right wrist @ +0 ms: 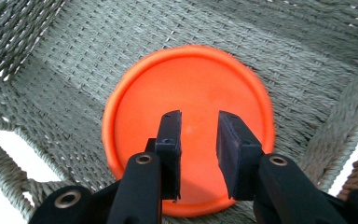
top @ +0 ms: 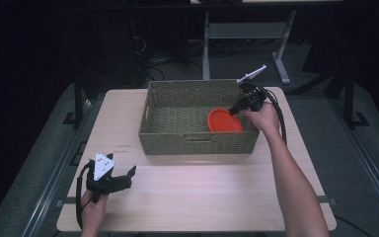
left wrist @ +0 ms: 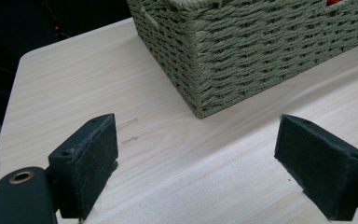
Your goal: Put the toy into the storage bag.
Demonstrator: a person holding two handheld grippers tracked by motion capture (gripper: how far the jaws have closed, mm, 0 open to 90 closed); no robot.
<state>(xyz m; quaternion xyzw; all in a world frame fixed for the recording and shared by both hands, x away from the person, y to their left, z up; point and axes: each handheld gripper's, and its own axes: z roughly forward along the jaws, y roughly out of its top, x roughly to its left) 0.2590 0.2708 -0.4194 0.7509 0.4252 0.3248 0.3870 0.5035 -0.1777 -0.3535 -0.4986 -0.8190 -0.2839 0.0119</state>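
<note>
While the right gripper [right wrist: 199, 140] is hanging over the orange lid [right wrist: 186, 121] that is lying flat on the floor of the woven basket [top: 197, 140], near its right wall, its fingers [right wrist: 170, 144] are standing a narrow gap apart with nothing between them, so the lid is looking freshly set down. Judging by that, the person is doing well to be lifting the hand straight up, clear of the rim. The left gripper [left wrist: 200, 163] is resting over the surface [top: 202, 192] near its front left corner, fingers wide apart and empty
</note>
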